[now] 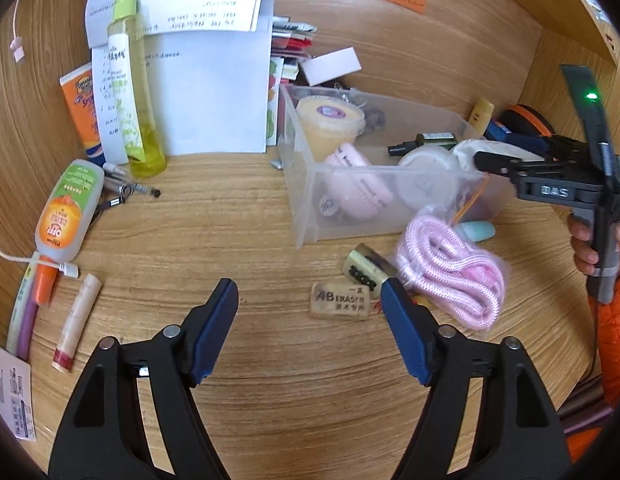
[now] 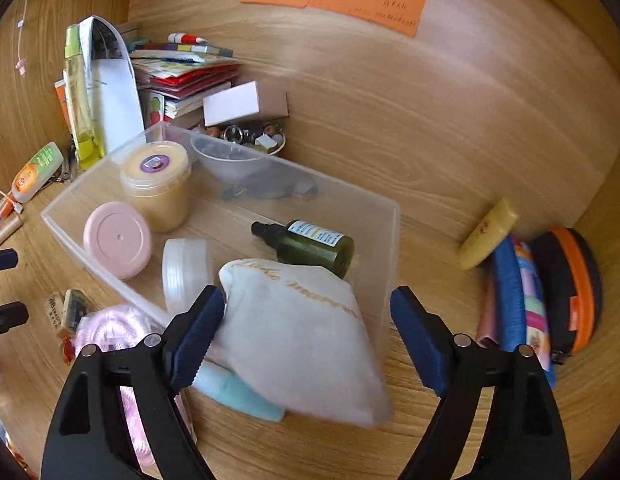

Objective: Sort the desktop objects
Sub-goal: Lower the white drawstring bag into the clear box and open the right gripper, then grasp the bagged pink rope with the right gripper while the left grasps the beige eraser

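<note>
Left tongs: my left tongs (image 1: 310, 292) stand wide apart at the bottom of the left wrist view, with only bare wooden bench (image 1: 238, 224) between the blue pads; they grip nothing.
Right tongs: my right tongs (image 2: 308, 300) are spread wide at the bottom of the right wrist view. The white fabric pouch with gold lettering (image 2: 306, 344) lies between them, its left edge at the left pad, the right pad well clear of it, so they do not clamp it.
Pouch: it hangs over the near right corner of the clear plastic bin (image 2: 391, 240), partly inside, partly over the rim.
Bin contents: a yellow jar with a purple label (image 2: 156, 184), a round pink lid (image 2: 117, 240), a white round jar on its side (image 2: 186, 270) and a dark green spray bottle lying flat (image 2: 310, 244).
Below the bin: a mint-green tube (image 2: 238, 394) lies under the pouch, outside the bin.
Centre-right of the left view: a coiled pink cord (image 1: 449, 272), a beige eraser printed 4B (image 1: 341, 300) and a small gold clip-like piece (image 1: 367, 268) lie close together on the bench.
Left edge of the left view: a white squeeze bottle with an orange label (image 1: 68, 208) and a tall yellow-green spray bottle (image 1: 130, 92) standing against white papers (image 1: 214, 92).
Right edge of the right view: a yellow tube (image 2: 489, 232) and an orange-trimmed black case (image 2: 569, 288).
</note>
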